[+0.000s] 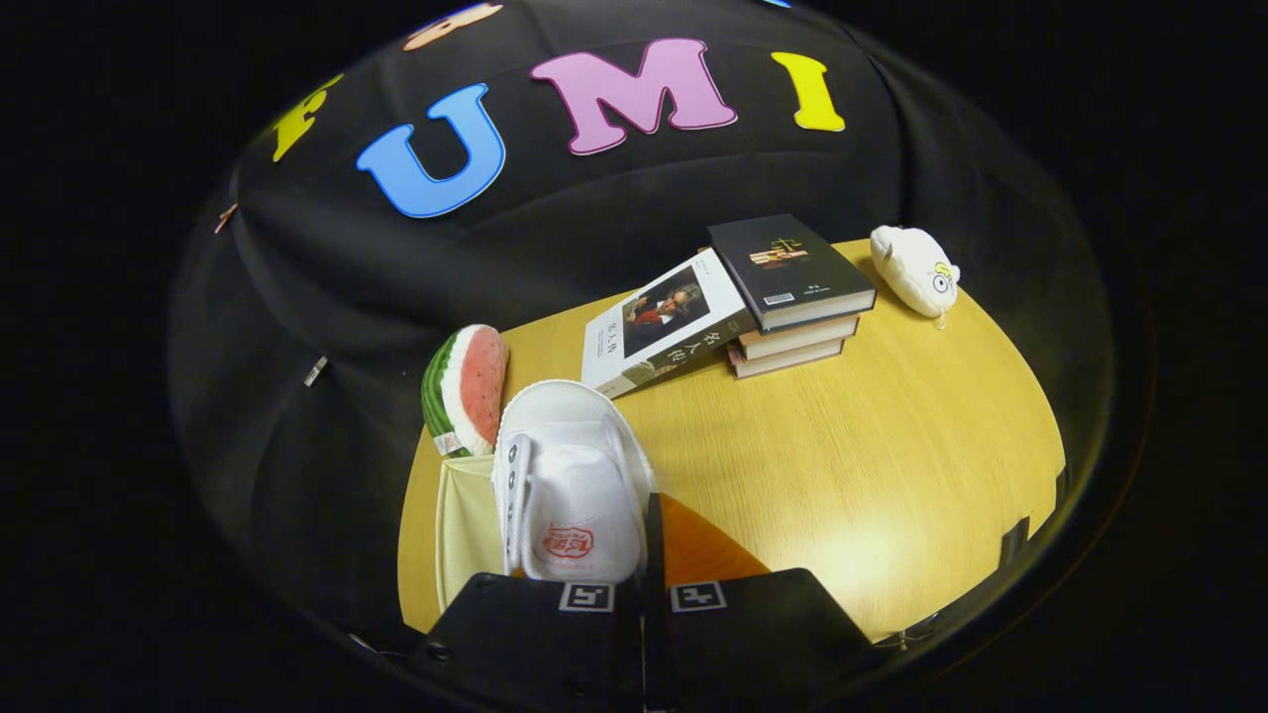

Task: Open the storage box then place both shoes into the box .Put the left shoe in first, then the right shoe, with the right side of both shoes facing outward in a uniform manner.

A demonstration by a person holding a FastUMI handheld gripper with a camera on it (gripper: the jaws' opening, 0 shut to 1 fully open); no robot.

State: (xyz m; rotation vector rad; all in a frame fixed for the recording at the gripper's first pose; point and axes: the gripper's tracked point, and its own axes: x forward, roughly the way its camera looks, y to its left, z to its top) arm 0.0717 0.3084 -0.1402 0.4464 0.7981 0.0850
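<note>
Between the gripper's (644,594) fingers, clenched on its side wall, a white shoe (573,485) hangs toe-away above the wooden table (872,446); just left sits the pale storage box (464,530) with a watermelon plush (466,388) beyond; farther off, stacked books (792,297), a leaning book (664,322), a white plush toy (916,269).

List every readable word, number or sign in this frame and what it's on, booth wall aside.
"名人传": cover of the white book leaning on the book stack.
Dark book atop that stack: title and barcode too small to read.
White shoe, its side pinched in the shut claw: red tongue logo too blurred.
Claw: two square coded markers, no words.
Watermelon pillow: tag too small.
</note>
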